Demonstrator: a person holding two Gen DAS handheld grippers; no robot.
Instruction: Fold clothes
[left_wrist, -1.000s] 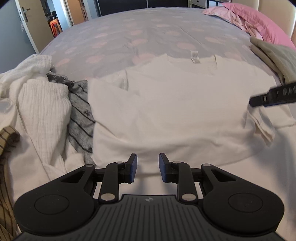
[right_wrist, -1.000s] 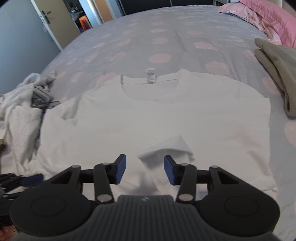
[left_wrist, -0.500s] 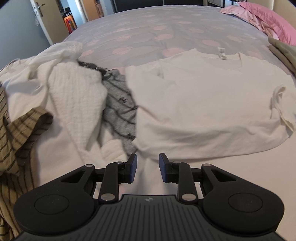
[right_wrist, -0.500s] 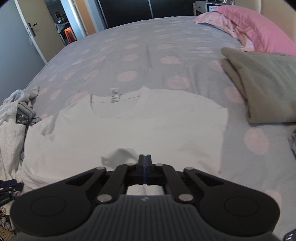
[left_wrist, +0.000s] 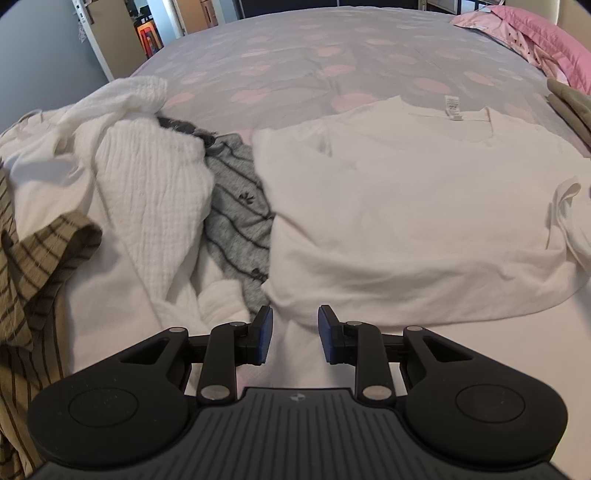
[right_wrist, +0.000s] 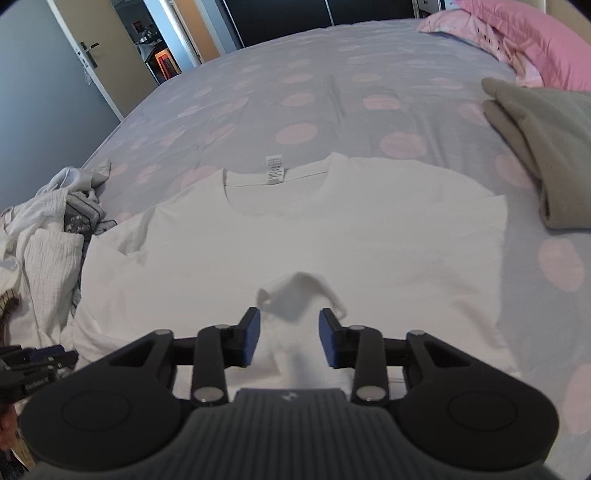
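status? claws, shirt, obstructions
Both claws, left and right, open, empty. White T-shirt flat, right sleeve folded in. Laundry pile abuts its left edge.

Tee (left_wrist: 424, 229) right sleeve cut off by left view's right edge. Olive garment (left_wrist: 570, 107) mostly out of left view. Striped garment (left_wrist: 22, 280) cut by left view's left edge. Left gripper (right_wrist: 55, 360) only partly in right view, at its left edge; jaw state unreadable there. Label (right_wrist: 275, 169) print too small to read. Grey garment (right_wrist: 79, 216) largely buried under white clothes (right_wrist: 44, 236).
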